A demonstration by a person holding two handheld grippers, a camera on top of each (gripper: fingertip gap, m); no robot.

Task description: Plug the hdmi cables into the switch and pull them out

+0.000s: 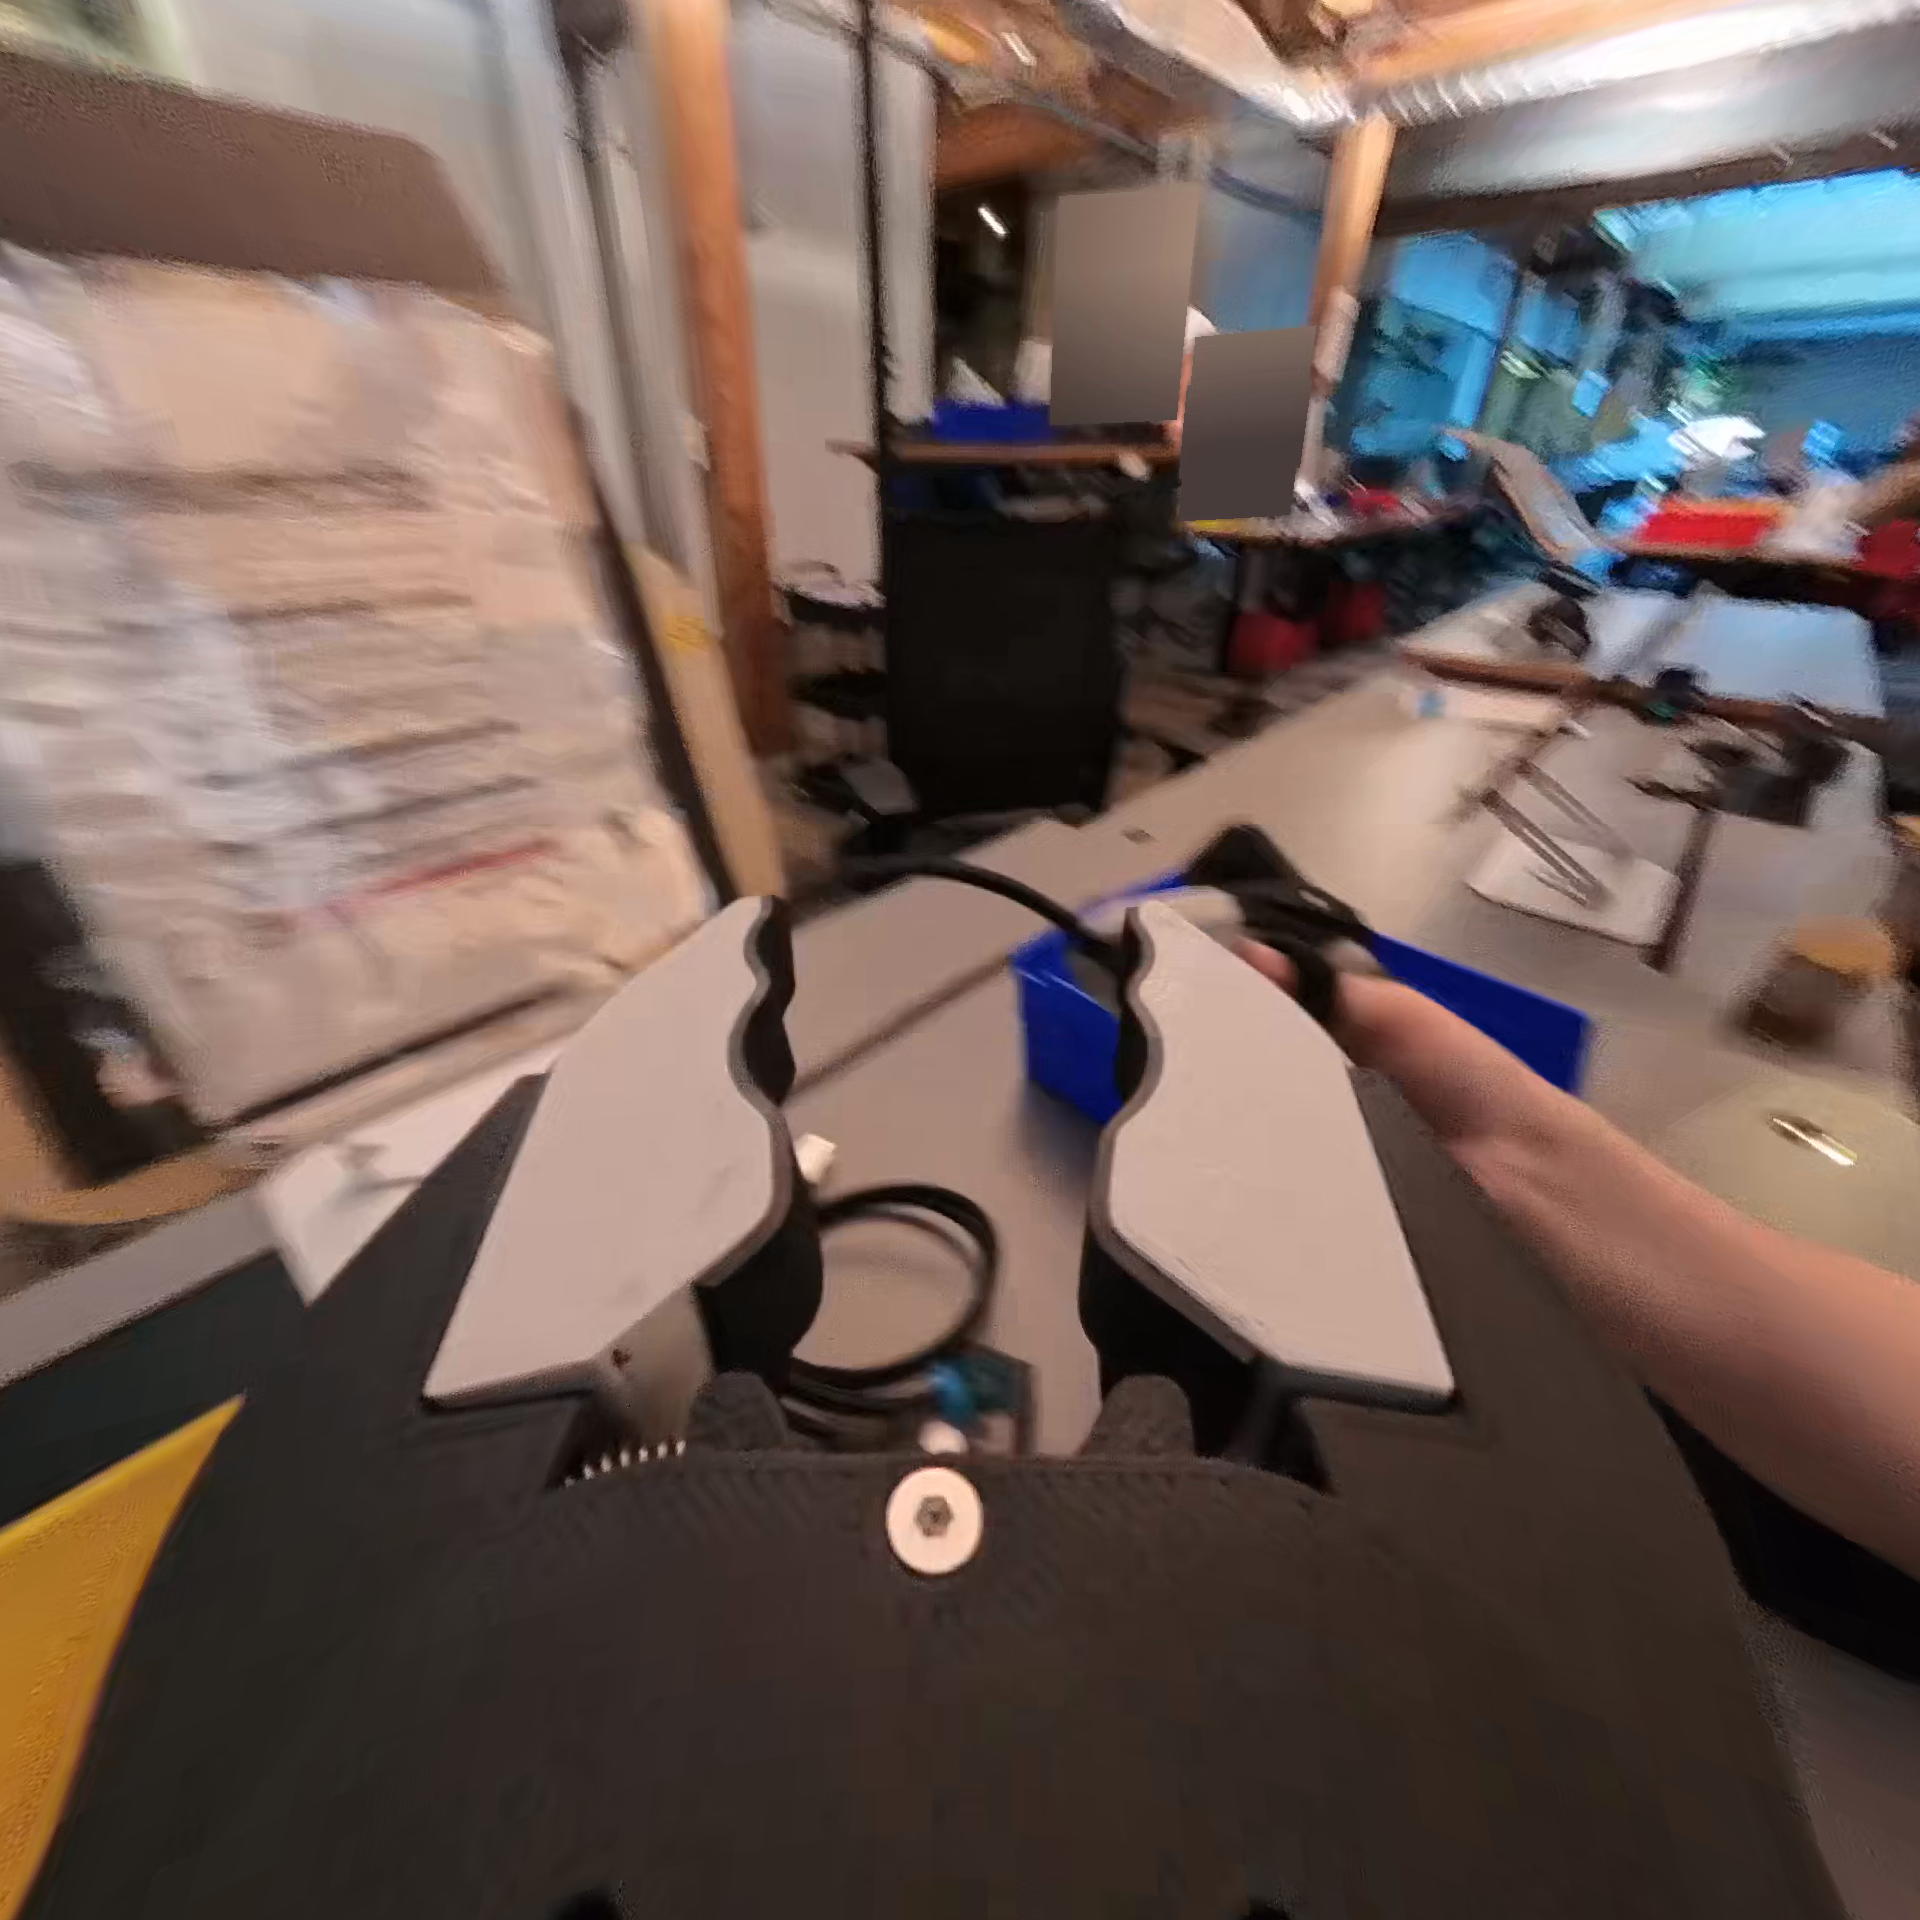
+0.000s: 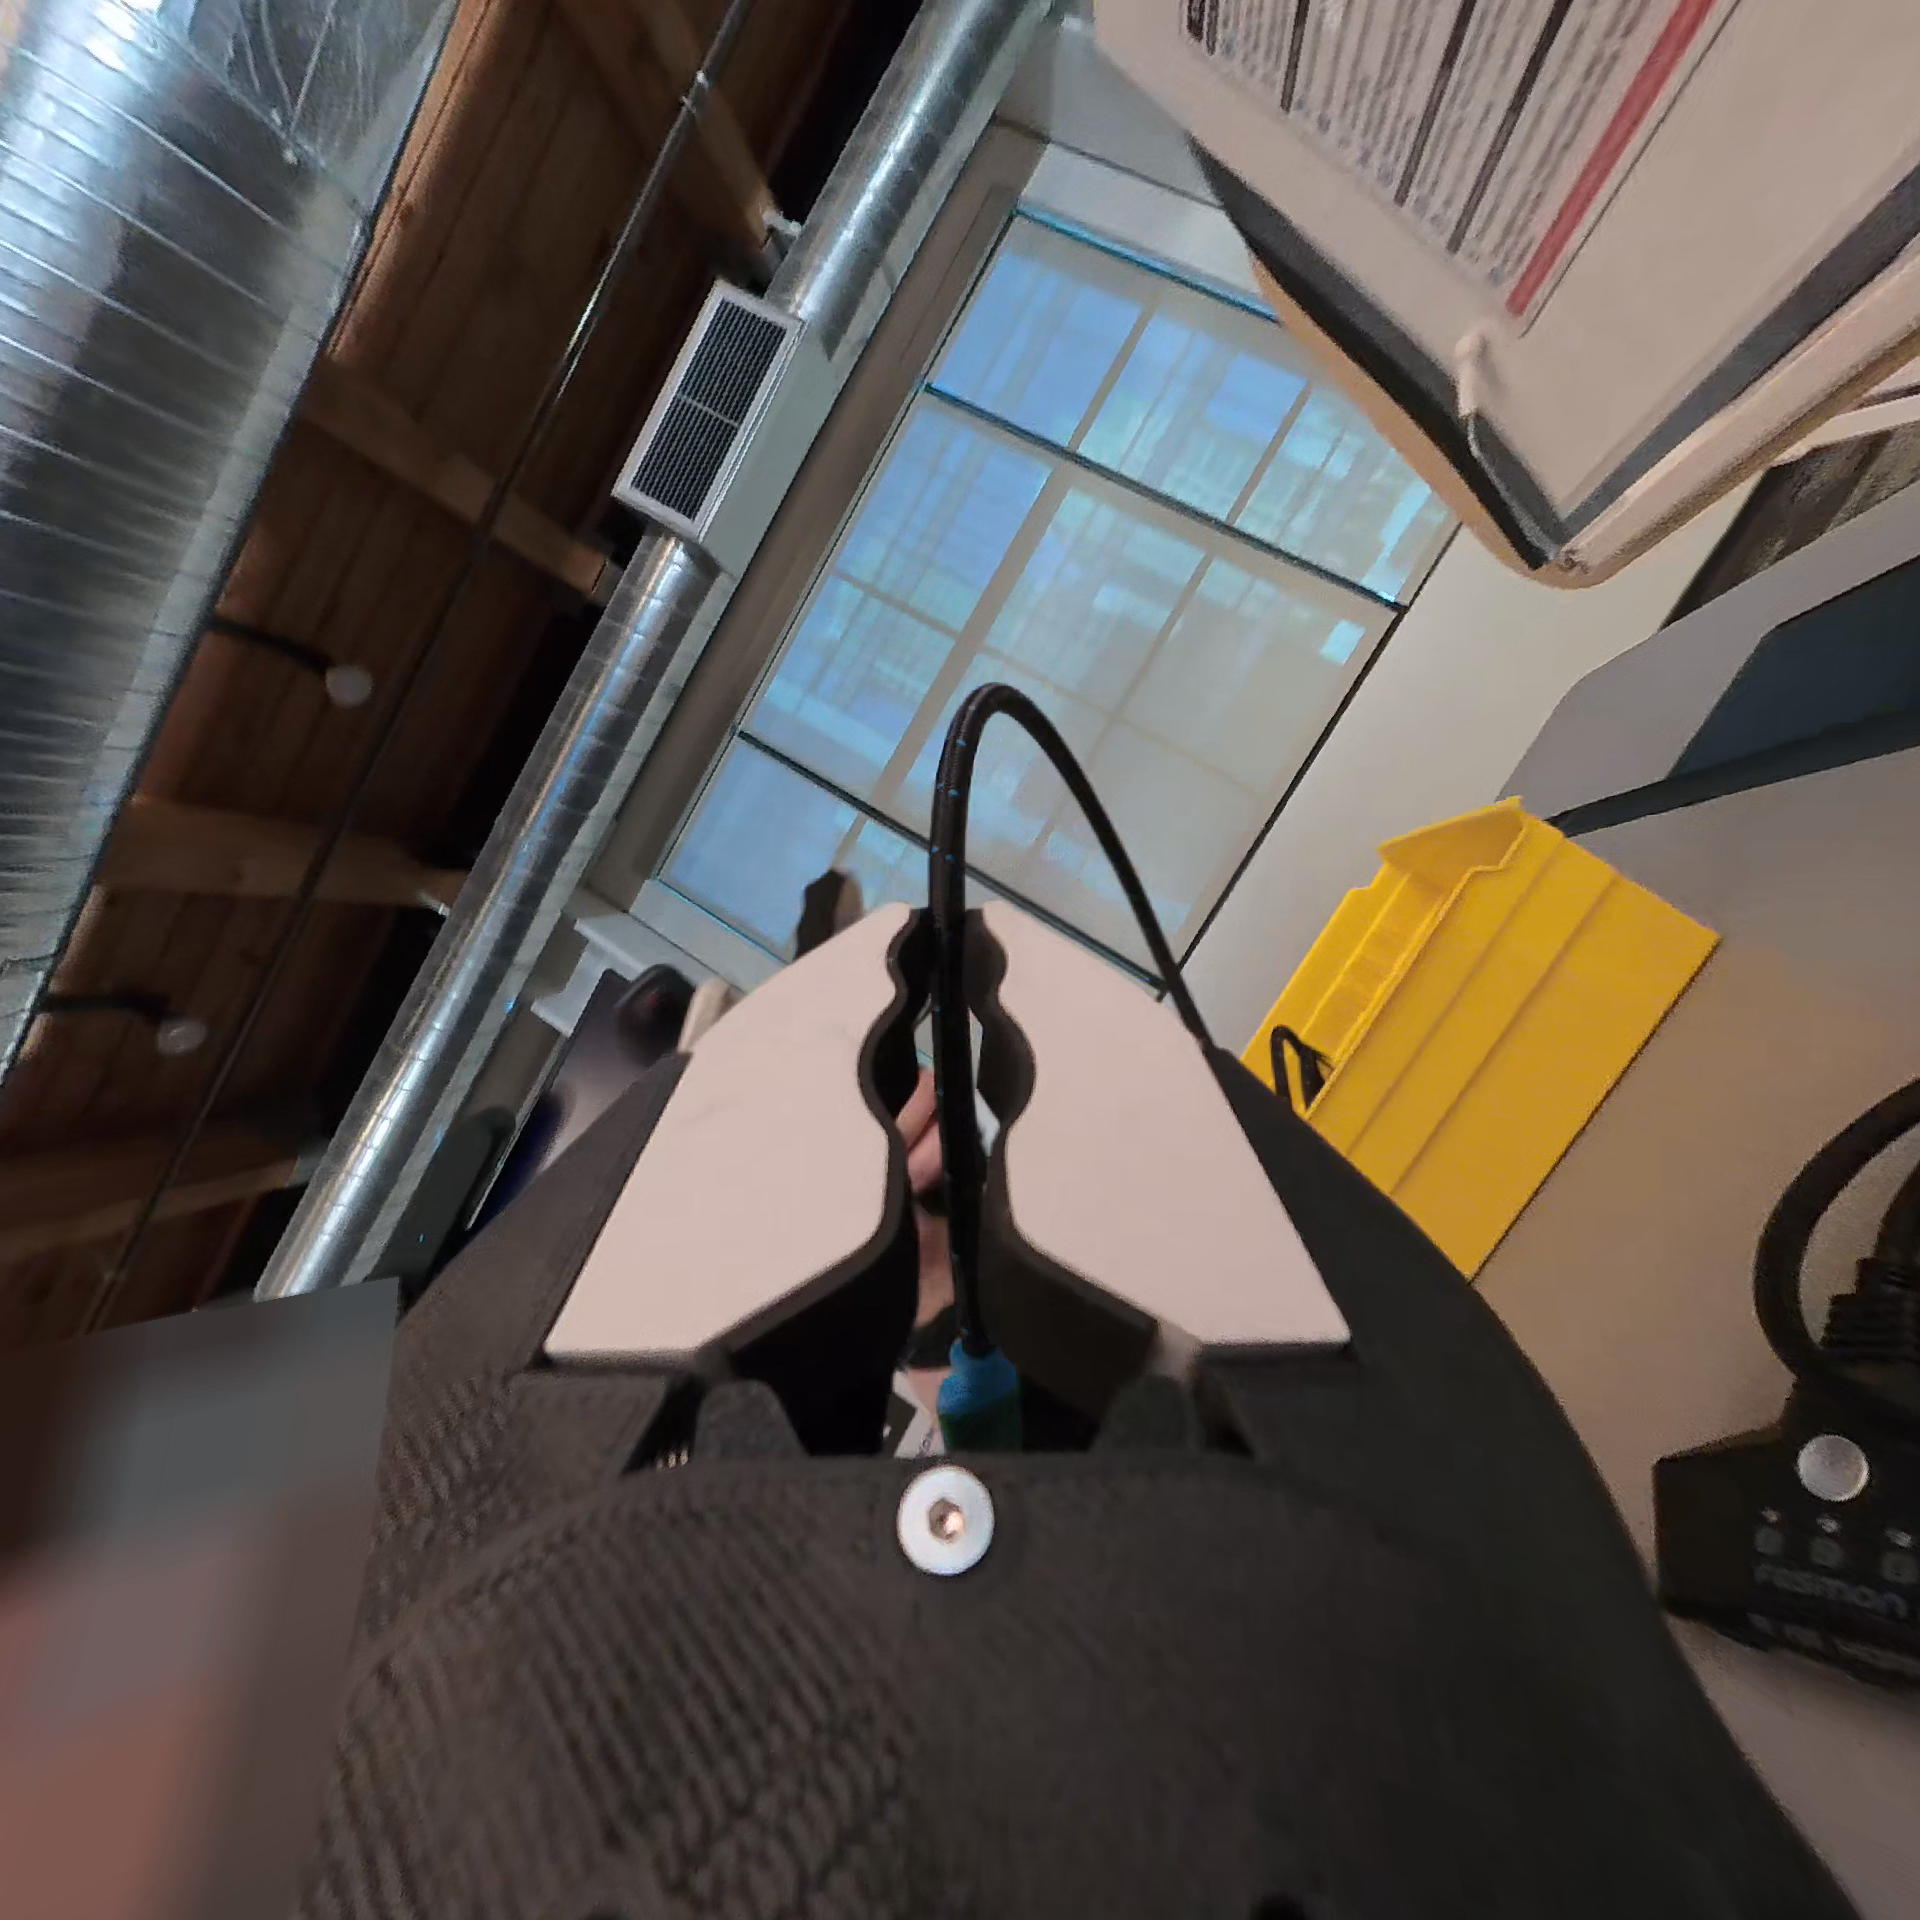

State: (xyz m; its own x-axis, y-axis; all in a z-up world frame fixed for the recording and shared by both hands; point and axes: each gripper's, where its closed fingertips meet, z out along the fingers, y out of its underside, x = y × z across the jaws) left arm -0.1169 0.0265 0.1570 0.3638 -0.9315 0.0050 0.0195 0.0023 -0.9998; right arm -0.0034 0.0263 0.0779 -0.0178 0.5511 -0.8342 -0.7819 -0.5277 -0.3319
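Raised lettering was seen on the top face of the small black switch box (image 2: 1808,1538) at the right edge of the right wrist view, beside a round silver button; its wording is left unreported. Printed sheets (image 2: 1475,114) with black lines and a red bar were seen on a board at the upper right.

The right gripper (image 2: 951,925) was found nearly pressed together, its grey fingers (image 2: 769,1132) pinching a black braided HDMI cable (image 2: 951,831) at the tips. The cable's blue-collared plug (image 2: 971,1371) lay back between the finger bases, and the cord arched up and away to the right. A yellow plastic bin (image 2: 1455,1039) stood beyond, near the switch box.

The left gripper (image 1: 956,925) was held spread wide, with nothing between its grey fingers (image 1: 644,1132). A coiled black cable (image 1: 914,1278) lay on the grey table (image 1: 935,1039) beneath it. A bare hand (image 1: 1382,1029) holding a black cable bundle (image 1: 1268,894) was seen over a blue plastic bin (image 1: 1060,1029) farther along the table.
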